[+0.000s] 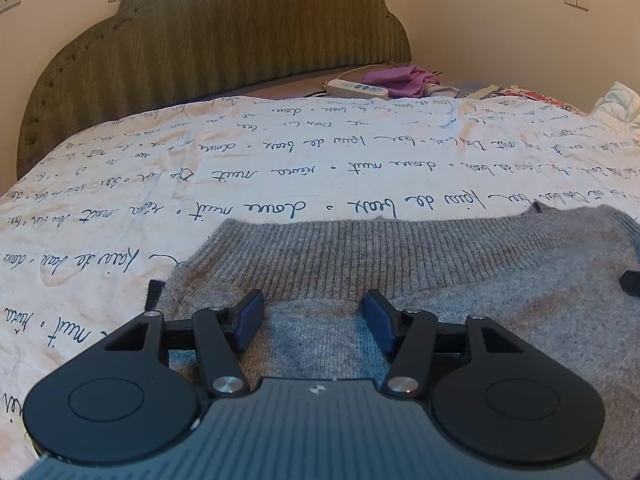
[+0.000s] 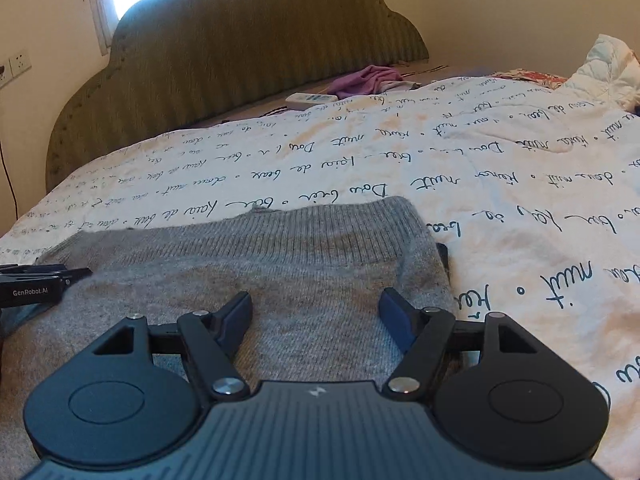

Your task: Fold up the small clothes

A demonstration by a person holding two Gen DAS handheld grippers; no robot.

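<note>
Both grippers, left point(image 1: 314, 320) and right point(image 2: 316, 316), hang released over the sweater point(image 1: 440, 272); a shallow pinch could drag it crooked across the bed point(image 1: 280, 152).

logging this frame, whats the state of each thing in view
grey sweater: flat on the bed, ribbed hem away from camera
left tool: open, over the sweater
right tool: open, over the sweater
purple cloth: crumpled by the headboard
printed bedcover: spread out
</note>
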